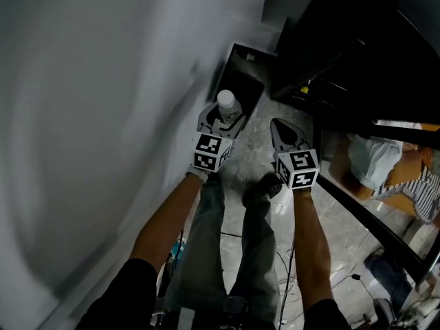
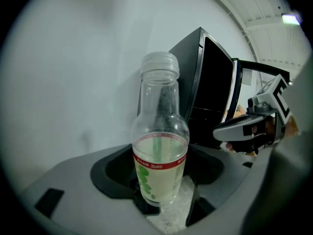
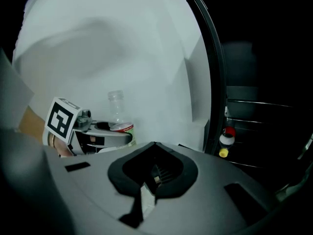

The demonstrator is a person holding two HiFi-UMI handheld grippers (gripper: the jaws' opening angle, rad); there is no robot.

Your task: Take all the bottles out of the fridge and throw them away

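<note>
Left gripper [image 1: 222, 119] is clamped on the bottle [image 1: 227, 104], which stands upright between its jaws, cap up, pale liquid filling the lower part. Just beyond the fingertips, against the wall, sits the black bin [image 1: 235, 69]; its mouth faces up and its inside is too dark to read. The drop looks like a short reach forward for the left hand, which is the nearer one. Right gripper [image 1: 283, 130] is closed on nothing. Further right, the open fridge [image 1: 357, 60] has a small red-capped bottle [image 3: 226, 138] on a shelf.
</note>
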